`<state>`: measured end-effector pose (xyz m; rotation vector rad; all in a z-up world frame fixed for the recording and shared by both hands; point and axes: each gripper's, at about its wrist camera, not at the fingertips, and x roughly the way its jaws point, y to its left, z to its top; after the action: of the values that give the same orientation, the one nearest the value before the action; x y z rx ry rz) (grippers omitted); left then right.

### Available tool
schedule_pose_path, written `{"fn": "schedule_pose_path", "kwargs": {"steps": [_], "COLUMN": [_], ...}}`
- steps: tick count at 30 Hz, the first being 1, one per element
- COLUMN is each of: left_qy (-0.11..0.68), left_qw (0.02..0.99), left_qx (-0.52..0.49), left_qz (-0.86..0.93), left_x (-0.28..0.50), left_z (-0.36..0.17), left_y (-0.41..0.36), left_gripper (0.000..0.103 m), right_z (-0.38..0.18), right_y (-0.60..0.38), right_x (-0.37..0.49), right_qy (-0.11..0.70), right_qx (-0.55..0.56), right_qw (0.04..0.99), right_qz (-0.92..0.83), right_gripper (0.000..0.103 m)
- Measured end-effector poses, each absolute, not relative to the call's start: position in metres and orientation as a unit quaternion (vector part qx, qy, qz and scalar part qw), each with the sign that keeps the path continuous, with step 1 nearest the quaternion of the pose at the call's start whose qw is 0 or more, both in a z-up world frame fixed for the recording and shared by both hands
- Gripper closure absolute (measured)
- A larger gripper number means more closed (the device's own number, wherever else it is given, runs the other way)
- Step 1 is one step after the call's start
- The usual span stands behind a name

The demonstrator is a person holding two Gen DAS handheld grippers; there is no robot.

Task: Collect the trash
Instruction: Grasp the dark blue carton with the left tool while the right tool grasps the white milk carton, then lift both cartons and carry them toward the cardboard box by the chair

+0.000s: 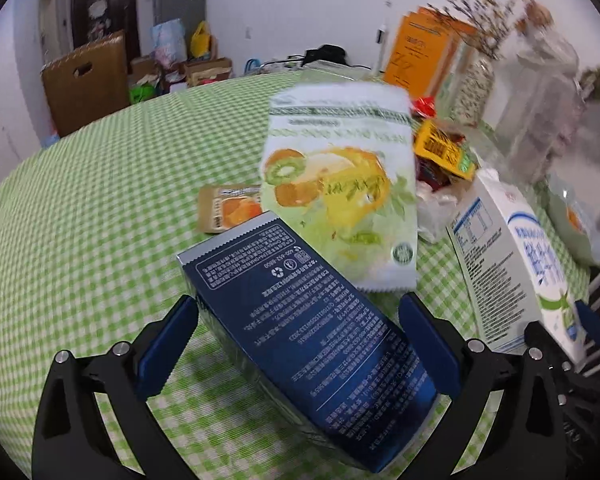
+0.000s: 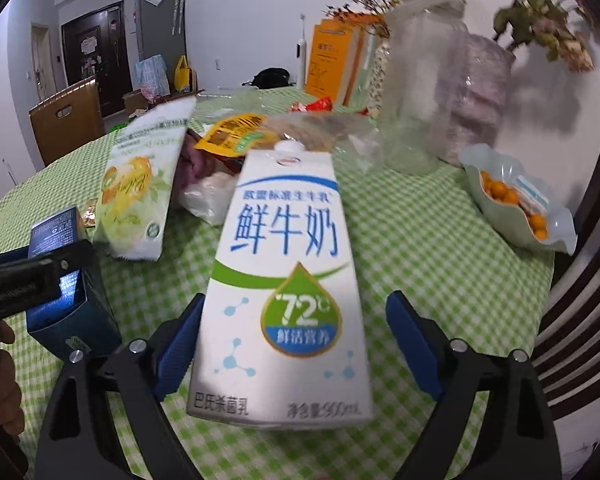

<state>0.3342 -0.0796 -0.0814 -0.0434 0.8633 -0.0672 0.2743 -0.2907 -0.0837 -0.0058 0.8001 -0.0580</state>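
Here the white milk carton [image 2: 284, 280], printed with blue characters and a green drop marked 72, lies on the green checked tablecloth [image 2: 420, 248] between the right gripper's [image 2: 296, 340] wide-apart blue pads, the left pad at its edge, the right one clear. Only the right view shows the bowl of orange fruit [image 2: 520, 204]. The left gripper [image 1: 300, 340] straddles a dark blue carton [image 1: 300, 320], pads close against its sides; whether they press, I cannot tell.
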Motion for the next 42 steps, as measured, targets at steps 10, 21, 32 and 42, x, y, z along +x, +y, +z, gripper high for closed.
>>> {"fn": "schedule_pose_path", "kwargs": {"steps": [10, 21, 32, 42], "left_qy": [0.393, 0.419, 0.366, 0.334], "left_qw": [0.918, 0.907, 0.929, 0.939], "left_qx": [0.022, -0.008, 0.024, 0.032], "left_qz": [-0.039, -0.039, -0.052, -0.081], "left_x": [0.304, 0.274, 0.247, 0.233], "left_z": [-0.076, -0.075, -0.051, -0.024], "left_y": [-0.072, -0.037, -0.051, -0.069], "left_gripper": [0.007, 0.007, 0.043, 0.103], "right_z": [-0.094, -0.094, -0.069, -0.031], "right_y": [-0.295, -0.317, -0.313, -0.325], "right_x": [0.258, 0.233, 0.214, 0.175], "right_qy": [0.408, 0.406, 0.374, 0.332], "right_qx": [-0.003, 0.008, 0.017, -0.003], "right_qw": [0.913, 0.914, 0.927, 0.943], "right_qz": [-0.014, -0.022, -0.006, -0.031], "right_gripper": [0.031, 0.030, 0.034, 0.034]}}
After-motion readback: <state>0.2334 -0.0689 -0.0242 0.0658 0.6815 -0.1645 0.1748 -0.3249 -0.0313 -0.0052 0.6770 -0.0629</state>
